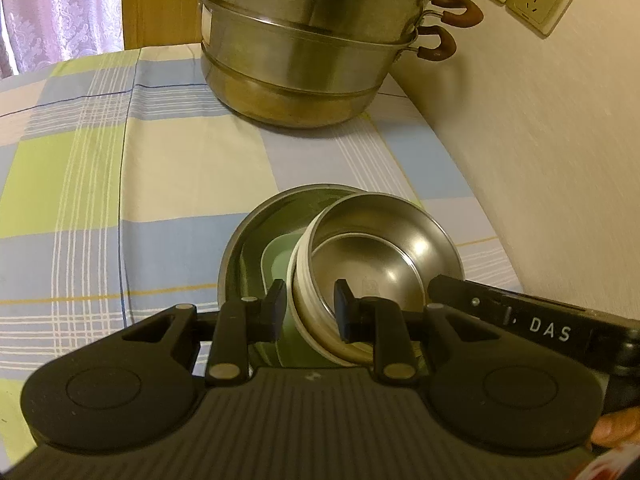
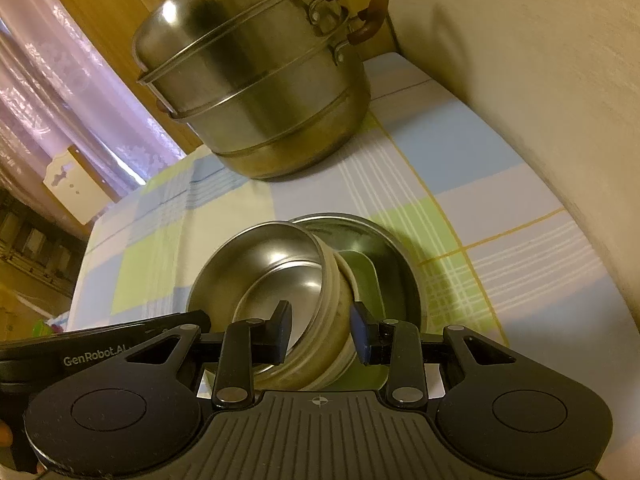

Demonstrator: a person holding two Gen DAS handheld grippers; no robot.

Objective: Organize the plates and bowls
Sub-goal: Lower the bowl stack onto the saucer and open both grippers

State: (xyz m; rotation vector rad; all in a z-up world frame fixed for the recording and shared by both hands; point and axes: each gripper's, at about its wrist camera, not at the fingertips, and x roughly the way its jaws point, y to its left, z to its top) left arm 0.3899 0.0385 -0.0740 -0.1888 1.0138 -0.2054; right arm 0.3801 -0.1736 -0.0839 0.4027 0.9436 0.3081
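Lowest in the left wrist view, the left tongs (image 1: 310,308) straddle the near wall of a tilted steel bowl (image 1: 384,248), clenched on it. In the right wrist view the right tongs (image 2: 320,330) grasp the same bowl's wall. Behind, at centre frame, lies a steel plate (image 1: 244,236) on the checked bench (image 1: 160,160); a stacked steamer pot (image 1: 304,52) stands at the top.

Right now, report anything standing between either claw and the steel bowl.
Nothing visible does. The left claw and the right claw each straddle the ribbed wall of the steel bowl, one finger inside and one outside, on opposite sides. The bowl is tilted above a steel plate holding a green tray.
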